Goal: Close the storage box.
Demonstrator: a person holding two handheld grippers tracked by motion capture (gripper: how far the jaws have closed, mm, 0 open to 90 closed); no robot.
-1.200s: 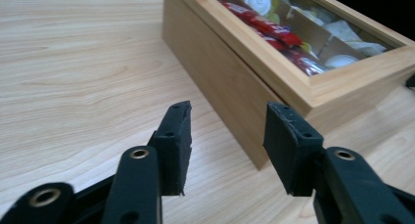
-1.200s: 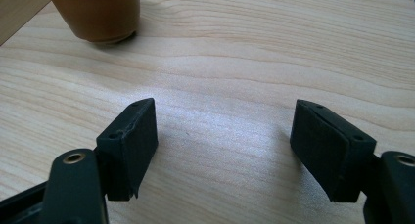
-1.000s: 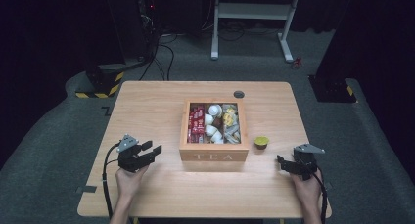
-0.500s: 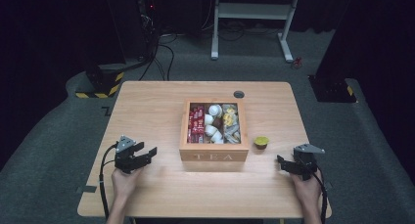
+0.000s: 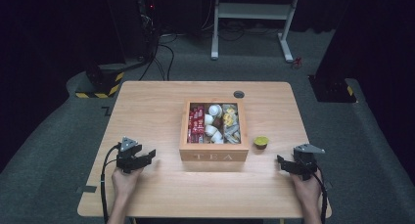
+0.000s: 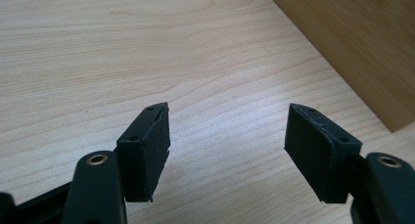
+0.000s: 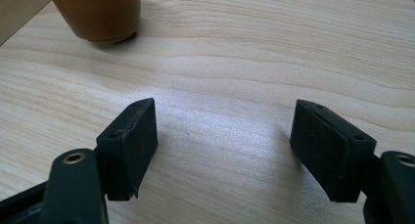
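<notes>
A wooden box marked TEA [image 5: 214,155] stands mid-table, its compartments packed with red sachets, white capsules and yellow packets. Just right of the box sits a small brown capsule with a yellow-green lid [image 5: 261,142]; its brown side [image 7: 98,13] shows in the right gripper view. My left gripper [image 5: 148,158] rests low on the table left of the box, and its jaws have just been opening with nothing between them [image 6: 227,136]. The box's corner [image 6: 362,53] lies ahead of it to the right. My right gripper [image 5: 281,162] is open and empty [image 7: 225,136], just short of the capsule.
A dark round grommet [image 5: 239,94] is set in the table [image 5: 147,106] behind the box. Bare wood lies to the left of the box and along the near edge. Beyond the table stand a white frame [image 5: 254,18] and a yellow-black striped base [image 5: 100,84].
My left gripper has drawn back toward the near edge and sunk lower onto the table. The right gripper, the box and the capsule have kept their places.
</notes>
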